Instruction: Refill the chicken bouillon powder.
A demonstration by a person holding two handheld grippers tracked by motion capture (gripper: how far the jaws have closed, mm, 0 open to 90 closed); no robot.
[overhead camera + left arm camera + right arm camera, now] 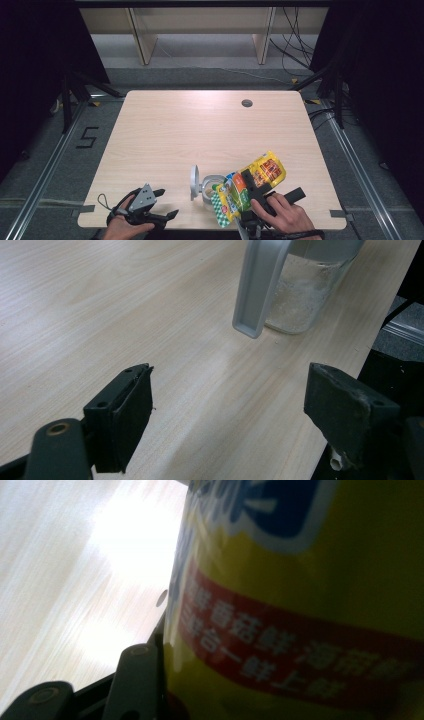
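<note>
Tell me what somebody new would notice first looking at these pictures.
The bright yellow snack bag stands out first, clamped in the right hand-held gripper and tilted over a clear jar with a grey flip lid near the table's front edge. Next comes the left hand-held gripper, resting open and holding nothing at the front left; its own view shows white residue inside the jar.

A jar (pixel 212 189) stands on the worktop (pixel 190 130) near its front edge, right of the middle, with its lid (pixel 194 182) upright at its left side. A packet (pixel 250 187) lies tilted over the jar's right side. The left claw (pixel 162 202) sits at the front left corner, the right claw (pixel 248 186) at the front edge on the packet.
</note>
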